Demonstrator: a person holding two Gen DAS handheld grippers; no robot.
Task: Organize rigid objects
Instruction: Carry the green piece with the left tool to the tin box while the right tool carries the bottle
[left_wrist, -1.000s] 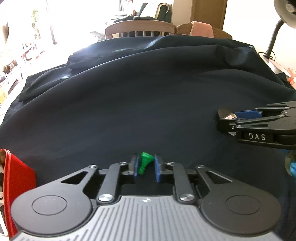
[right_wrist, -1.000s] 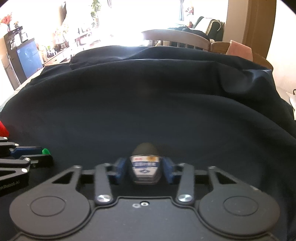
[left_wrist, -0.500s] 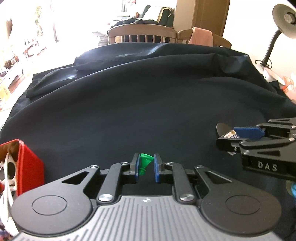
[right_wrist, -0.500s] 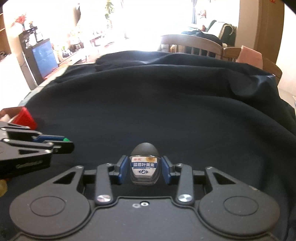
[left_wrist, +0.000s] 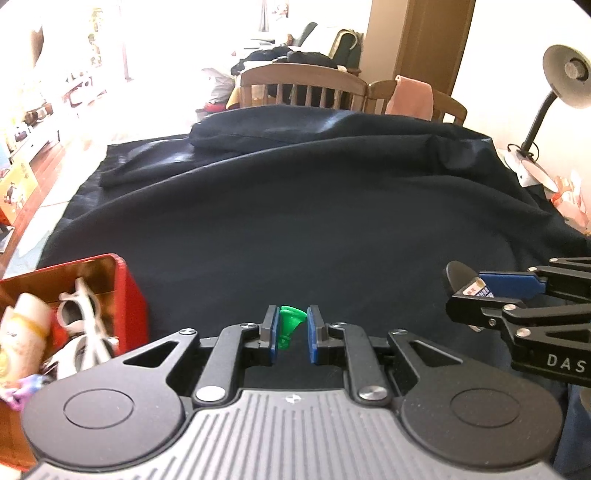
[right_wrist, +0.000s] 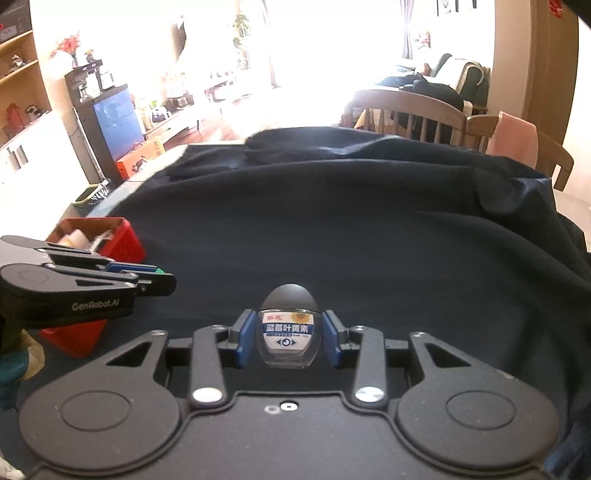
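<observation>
a home living-dining room, wooden dining chairs (left_wrist: 303, 86), sofa (right_wrist: 448, 74), cloth-covered table (left_wrist: 295, 221), desk lamp (left_wrist: 554, 85)

Black tool (left_wrist: 291, 334), blue pads (left_wrist: 313, 334), silver screws

— We note a dark cloth (left_wrist: 314, 229) draped over the table, with wooden chairs (left_wrist: 303, 86) at its far edge and a pink towel (left_wrist: 410, 96) hung on one.

— Agreed. We log a desk lamp (left_wrist: 565, 74) at right, a dark cabinet (right_wrist: 110, 122), and overexposed window light (right_wrist: 314, 44).
</observation>
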